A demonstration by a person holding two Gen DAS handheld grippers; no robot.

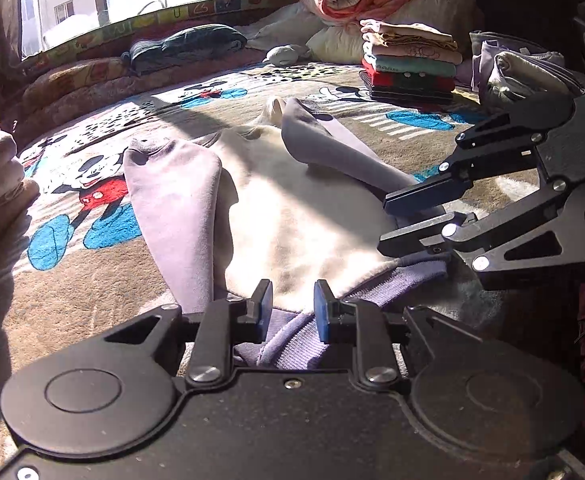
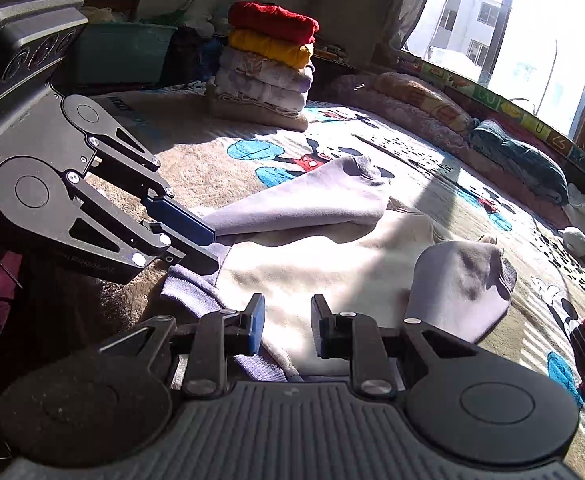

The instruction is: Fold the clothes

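Note:
A cream sweatshirt (image 1: 292,208) with lavender sleeves lies flat on the bed, both sleeves folded in over the body. Its ribbed lavender hem (image 1: 372,284) faces me. My left gripper (image 1: 292,308) sits at one end of the hem, its fingers a narrow gap apart with bunched hem cloth between them. In the right wrist view the left gripper (image 2: 216,250) pinches the hem corner (image 2: 196,300). My right gripper (image 2: 288,322) holds the other end of the hem the same way, with the cream body (image 2: 332,264) just beyond it. It enters the left wrist view as the right gripper (image 1: 382,222).
The bed carries a cartoon-mouse blanket (image 1: 92,184). One stack of folded clothes (image 1: 410,64) stands at the far right, with loose garments (image 1: 520,68) beside it. A second stack (image 2: 268,64), red on top, stands at the other side. Pillows and a window line the far edge.

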